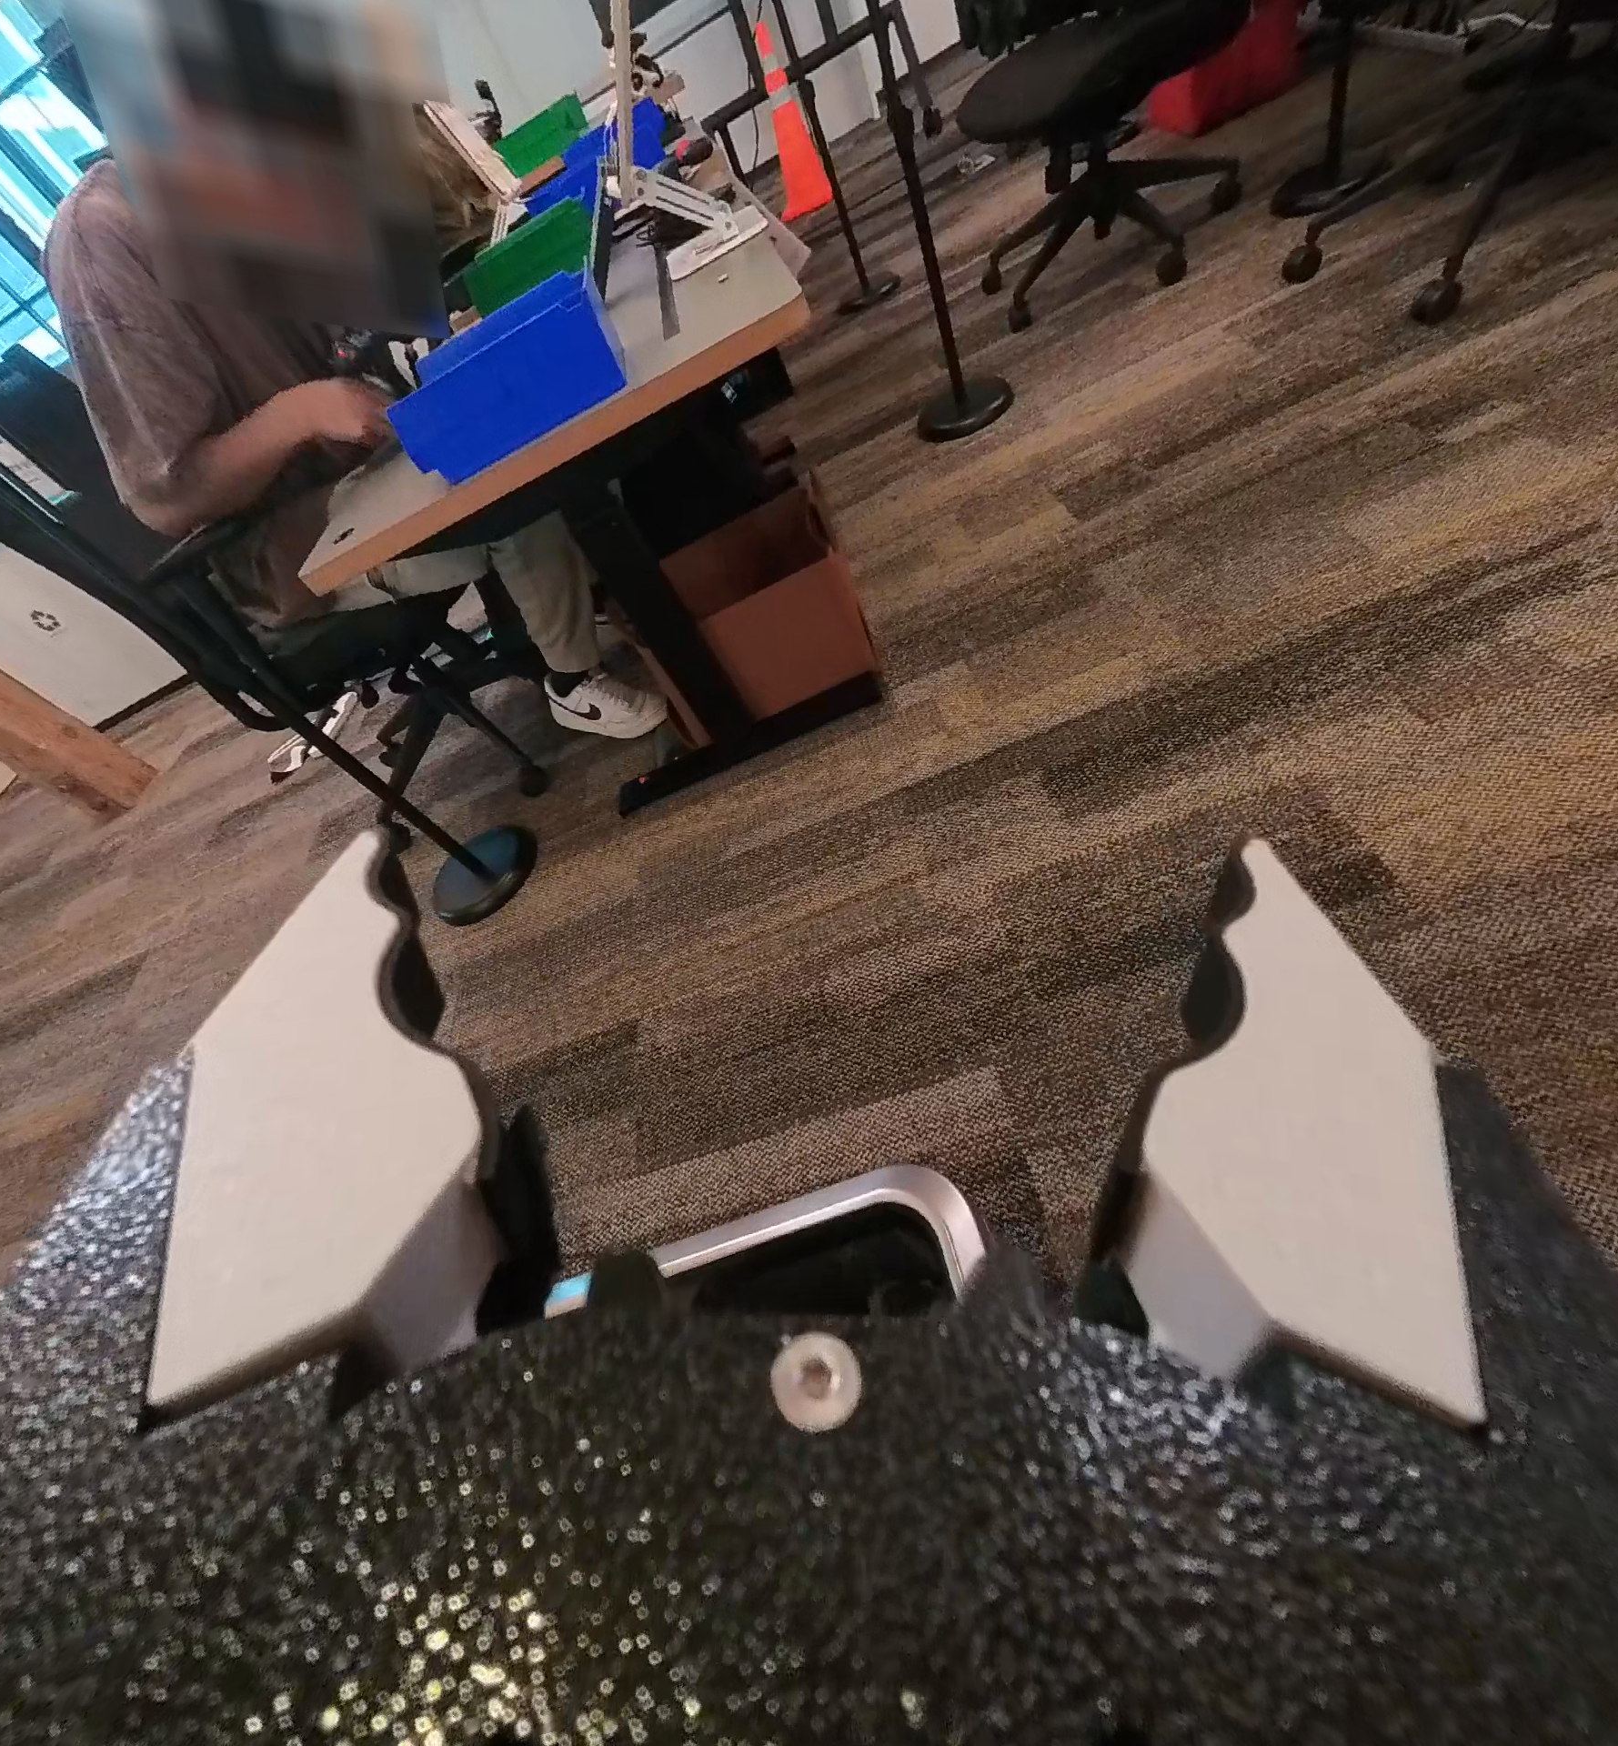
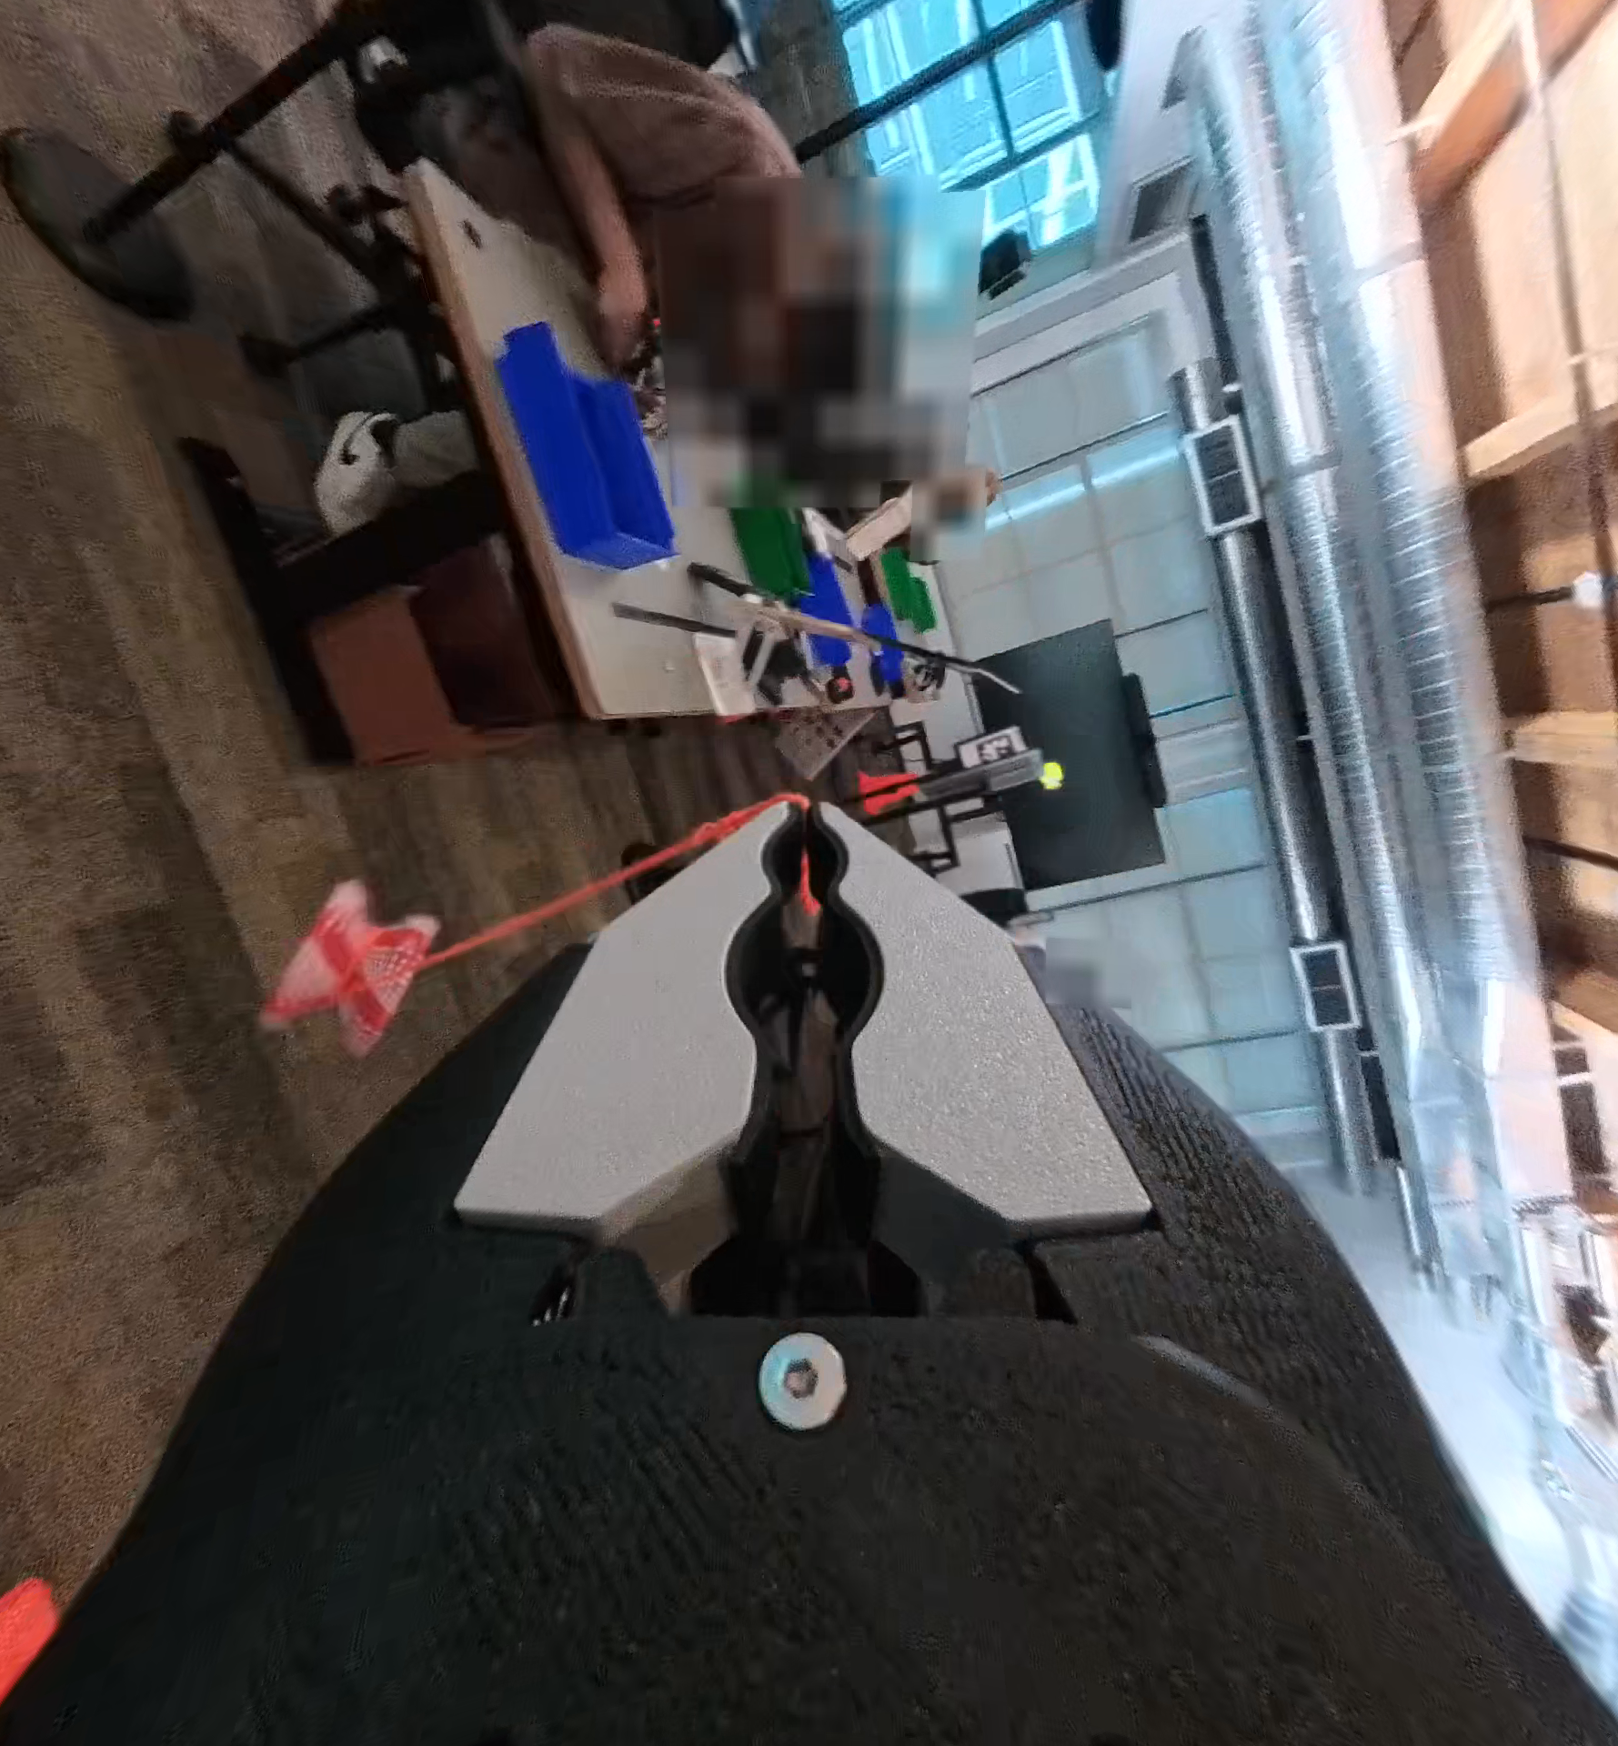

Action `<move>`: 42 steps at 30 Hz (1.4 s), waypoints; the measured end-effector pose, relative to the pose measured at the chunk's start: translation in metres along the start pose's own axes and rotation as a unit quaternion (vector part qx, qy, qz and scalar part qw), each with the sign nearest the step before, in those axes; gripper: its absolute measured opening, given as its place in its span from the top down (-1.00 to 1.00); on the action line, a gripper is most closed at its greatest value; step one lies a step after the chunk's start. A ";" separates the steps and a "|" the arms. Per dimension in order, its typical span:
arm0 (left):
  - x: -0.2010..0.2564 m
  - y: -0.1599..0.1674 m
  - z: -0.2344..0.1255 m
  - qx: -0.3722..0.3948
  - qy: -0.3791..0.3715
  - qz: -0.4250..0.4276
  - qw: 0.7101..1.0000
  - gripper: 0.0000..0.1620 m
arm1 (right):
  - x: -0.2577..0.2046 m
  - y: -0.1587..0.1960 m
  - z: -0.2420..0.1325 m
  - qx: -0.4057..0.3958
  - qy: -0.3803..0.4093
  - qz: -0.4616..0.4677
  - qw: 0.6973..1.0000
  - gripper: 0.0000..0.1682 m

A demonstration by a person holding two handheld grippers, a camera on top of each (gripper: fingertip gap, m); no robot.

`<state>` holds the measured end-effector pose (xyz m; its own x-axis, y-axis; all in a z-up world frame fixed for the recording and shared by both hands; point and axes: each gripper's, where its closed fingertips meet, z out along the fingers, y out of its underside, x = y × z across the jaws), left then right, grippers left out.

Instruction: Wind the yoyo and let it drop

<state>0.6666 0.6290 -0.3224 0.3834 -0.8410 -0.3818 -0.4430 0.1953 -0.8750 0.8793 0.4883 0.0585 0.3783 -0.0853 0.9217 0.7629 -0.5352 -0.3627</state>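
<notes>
Left wrist view: camera sits just behind its own gripper [image 1: 814,954], tipped down and forward over the carpet [image 1: 1164,756], rolled slightly; a desk [image 1: 748,312] with a blue bin [image 1: 512,387] and a seated person [image 1: 181,378] lies well off at upper left. Right wrist view: same mounting behind its gripper [image 2: 809,822], but rolled about a quarter turn, so the carpet [image 2: 77,850] fills the left side and ceiling ducts [image 2: 1334,472] run down the right. Both views share that desk [image 2: 493,283], the blue bin [image 2: 587,453], the person [image 2: 635,142] and the carpet, all distant.
</notes>
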 end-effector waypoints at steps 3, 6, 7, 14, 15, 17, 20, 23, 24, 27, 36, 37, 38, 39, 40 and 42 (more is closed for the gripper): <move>0.002 0.001 0.000 -0.004 0.007 0.006 1.000 -0.88 | -0.095 0.034 0.015 -0.030 -0.068 0.007 0.997 1.00; 0.005 0.002 0.000 -0.004 0.012 0.011 1.000 -0.84 | -0.141 0.059 0.029 -0.056 -0.101 0.000 0.993 1.00; 0.005 0.002 0.001 -0.005 0.012 0.011 1.000 -0.84 | -0.142 0.063 0.032 -0.062 -0.103 0.002 0.993 1.00; 0.007 0.005 0.001 -0.014 0.016 0.015 1.000 -0.83 | 0.036 0.012 0.026 -0.008 0.037 -0.026 0.999 1.00; 0.006 0.006 0.002 -0.015 0.016 0.016 1.000 -0.83 | 0.086 -0.004 0.015 0.004 0.090 -0.035 0.995 1.00; 0.006 0.006 0.002 -0.015 0.016 0.016 1.000 -0.82 | 0.189 -0.040 -0.027 0.042 0.204 -0.023 0.978 1.00; 0.007 0.005 0.001 -0.014 0.015 0.017 1.000 -0.82 | 0.303 -0.093 -0.114 0.117 0.343 0.008 0.932 1.00; 0.009 0.007 0.002 -0.020 0.018 0.021 0.999 -0.81 | 0.354 -0.128 -0.160 0.159 0.377 0.010 0.913 1.00; 0.009 0.008 0.002 -0.022 0.019 0.022 0.999 -0.80 | 0.364 -0.136 -0.162 0.158 0.376 -0.003 0.913 1.00; 0.010 0.009 0.002 -0.026 0.021 0.023 0.999 -0.80 | 0.385 -0.147 -0.152 0.124 0.369 -0.045 0.920 1.00; 0.012 0.011 0.003 -0.032 0.025 0.030 0.999 -0.79 | 0.226 -0.063 -0.072 0.024 0.128 -0.025 0.991 1.00; 0.012 0.011 0.003 -0.032 0.025 0.031 0.999 -0.79 | 0.191 -0.045 -0.067 0.011 0.104 -0.022 0.994 1.00; 0.012 0.011 0.003 -0.034 0.026 0.031 0.999 -0.79 | 0.153 -0.025 -0.063 -0.001 0.081 -0.018 0.997 1.00; 0.012 0.012 0.003 -0.035 0.027 0.031 0.999 -0.78 | 0.114 -0.006 -0.061 -0.011 0.066 -0.013 0.998 1.00; 0.012 0.012 0.003 -0.036 0.027 0.032 0.998 -0.78 | 0.072 0.014 -0.060 -0.022 0.048 -0.007 0.999 1.00; 0.013 0.014 0.004 -0.040 0.029 0.033 0.998 -0.78 | -0.018 0.060 -0.059 -0.060 0.012 -0.004 0.998 1.00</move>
<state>0.6684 0.6225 -0.3404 0.3054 -0.8556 -0.4180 -0.5302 0.2118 -0.8210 0.8876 0.4084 0.0286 0.3598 -0.0997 0.9277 0.6963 -0.6331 -0.3382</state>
